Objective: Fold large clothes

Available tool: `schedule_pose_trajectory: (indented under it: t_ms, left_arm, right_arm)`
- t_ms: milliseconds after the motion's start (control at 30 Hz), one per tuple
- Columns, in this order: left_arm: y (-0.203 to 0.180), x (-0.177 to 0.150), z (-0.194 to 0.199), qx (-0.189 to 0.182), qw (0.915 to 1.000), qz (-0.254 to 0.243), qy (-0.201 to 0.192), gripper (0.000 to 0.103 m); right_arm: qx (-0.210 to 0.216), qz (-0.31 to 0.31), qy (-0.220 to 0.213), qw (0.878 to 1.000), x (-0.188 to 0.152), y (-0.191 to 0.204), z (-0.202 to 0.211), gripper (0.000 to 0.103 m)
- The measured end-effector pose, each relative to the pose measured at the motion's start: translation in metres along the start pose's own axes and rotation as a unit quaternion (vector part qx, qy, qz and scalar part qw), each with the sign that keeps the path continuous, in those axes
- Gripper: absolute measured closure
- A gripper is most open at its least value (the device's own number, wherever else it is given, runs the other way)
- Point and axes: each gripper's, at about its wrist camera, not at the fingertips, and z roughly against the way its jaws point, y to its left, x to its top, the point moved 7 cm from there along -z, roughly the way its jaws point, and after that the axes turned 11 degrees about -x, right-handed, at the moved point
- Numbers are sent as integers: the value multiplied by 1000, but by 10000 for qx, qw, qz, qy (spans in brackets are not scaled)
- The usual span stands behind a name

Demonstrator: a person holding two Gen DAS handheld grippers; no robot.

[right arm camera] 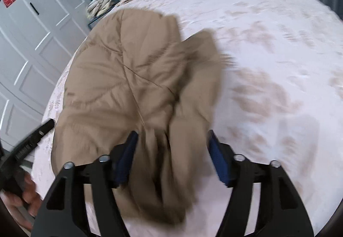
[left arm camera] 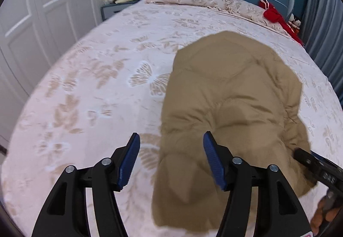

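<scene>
The tan padded jacket (left arm camera: 231, 108) is laid mid-bed (left arm camera: 96, 86), partly folded. Left gripper (left arm camera: 171, 159) and right gripper (right arm camera: 172, 156) are spread wide, nothing clamped. A sleeve grasp is judged next.

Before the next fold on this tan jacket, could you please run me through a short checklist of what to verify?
1. Left gripper open: ok, jaws wide, nothing held.
2. Right gripper open around fabric: ok, jaws spread, bunched cloth between them.
3. Right gripper actually gripping: not ok, pads apart.
4. Tan jacket lying flat: not ok, puffy and creased.
5. Jacket fully on the bed: cannot tell, near edge hidden.
</scene>
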Motion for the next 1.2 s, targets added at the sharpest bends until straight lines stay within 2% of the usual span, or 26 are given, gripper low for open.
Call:
schedule_pose_trajectory:
  t_ms: [33,100,167,233,300,400,533,600,867,1200]
  left_arm:
    - [-3,1,10,127,9999,-65,-2,41]
    - [-14,4,27,413,9985,-342,-50,34]
    - [-25,9,36,647,9964,-528,-128,33]
    - [-36,14,40,758,9951,-611,-165,32]
    - [-46,18,37,826,9944,-646,-134,32]
    - [-54,14,16,912,9938,-618,122,32]
    - [-55,-3,-13,944,9931,-461,513,32]
    - [-54,-10,-19,959,9930,-439,532,29]
    - [-50,-27,-39,986,9925,-276,672,28]
    - [-41,-39,-57,1008,9929,-203,594,21]
  right_arm:
    - [-54,-16,-57,10000,-3,-6,10,39]
    - [-115,-19,-229,9997,-9,-14,35,47]
    - [-106,98,-332,9993,-8,-10,51,73]
    - [-194,439,-408,9980,-3,6,61,90]
    - [-264,815,-442,9953,2,26,61,97]
    - [-383,1071,-246,9932,1,46,45,98]
    - [-462,905,167,9947,-14,46,12,98]
    - [-477,806,323,9951,-20,43,0,98]
    - [-456,642,604,9951,-35,42,-29,98]
    - [-475,677,622,9946,-44,45,-48,98]
